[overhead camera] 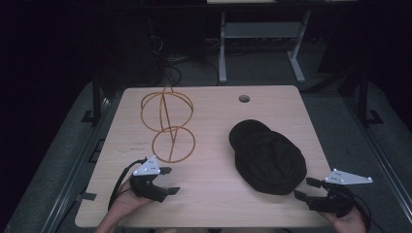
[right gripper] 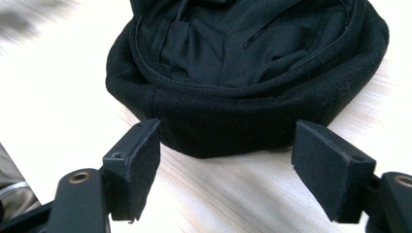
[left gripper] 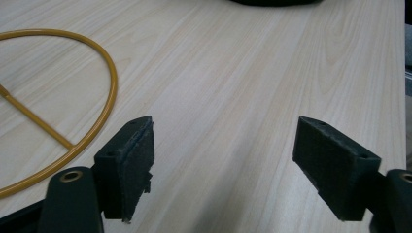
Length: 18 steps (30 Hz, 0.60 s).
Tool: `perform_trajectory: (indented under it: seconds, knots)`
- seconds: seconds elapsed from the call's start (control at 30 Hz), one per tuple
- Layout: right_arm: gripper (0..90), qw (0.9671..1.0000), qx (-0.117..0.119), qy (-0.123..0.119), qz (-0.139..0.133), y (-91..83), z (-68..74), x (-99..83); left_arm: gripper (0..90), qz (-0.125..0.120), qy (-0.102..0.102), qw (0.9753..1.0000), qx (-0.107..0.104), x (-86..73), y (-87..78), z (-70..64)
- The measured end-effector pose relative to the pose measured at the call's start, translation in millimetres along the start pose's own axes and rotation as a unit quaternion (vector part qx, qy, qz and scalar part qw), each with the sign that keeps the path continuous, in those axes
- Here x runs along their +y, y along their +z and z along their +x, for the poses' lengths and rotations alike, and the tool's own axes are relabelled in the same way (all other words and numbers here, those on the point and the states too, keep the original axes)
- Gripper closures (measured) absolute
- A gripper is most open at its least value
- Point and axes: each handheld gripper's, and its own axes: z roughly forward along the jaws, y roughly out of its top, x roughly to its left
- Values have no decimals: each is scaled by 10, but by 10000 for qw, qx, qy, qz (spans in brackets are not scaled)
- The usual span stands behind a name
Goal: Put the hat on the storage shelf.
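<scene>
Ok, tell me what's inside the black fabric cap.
The black fabric cap lies opening-up on the pale wooden table. Inside, crumpled black lining and a stitched seam show; nothing else does, though folds hide the bottom.

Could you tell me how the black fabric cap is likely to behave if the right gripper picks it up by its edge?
The black fabric cap looks soft, with folds in its lining, so it would probably sag and droop rather than hold shape. It seems light for its size. Its cloth rim should grip well between the padded jaws of the open right gripper, and it lies flat on the light wooden table, unlikely to roll.
</scene>
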Motion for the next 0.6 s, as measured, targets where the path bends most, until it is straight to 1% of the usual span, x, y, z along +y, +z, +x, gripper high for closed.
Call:
perform_trajectory:
  seconds: [0.07,0.2,0.3,0.37,0.4,0.47,0.5,0.53,0.57,0.6]
  knots:
    - [248,10000,15,-44,6,2,1,-3,219,27,-33,10000,-3,8,19,-3]
    - [248,10000,30,-62,-20,-14,9,6,209,14,-24,10000,-2,28,32,-24]
    - [248,10000,47,-30,-17,-23,14,6,208,15,-2,10000,-4,52,39,-51]
    - [248,9999,77,-43,-59,-31,14,9,205,27,107,9999,-54,114,68,-96]
    - [248,9999,77,-43,-59,-31,14,9,204,27,107,9999,-54,114,68,-96]
    - [243,9999,83,-23,-54,-42,27,15,203,40,206,9997,-87,175,85,-133]
    - [238,9999,98,-45,-81,-48,27,14,203,41,249,9996,-102,209,94,-152]
    - [235,9999,114,-35,-111,-50,21,9,203,35,318,9994,-113,283,118,-181]
    - [235,9999,114,-35,-111,-50,21,9,204,35,318,9994,-113,283,118,-181]
    - [236,9998,129,21,-121,-56,19,4,204,29,336,9993,-131,320,130,-195]
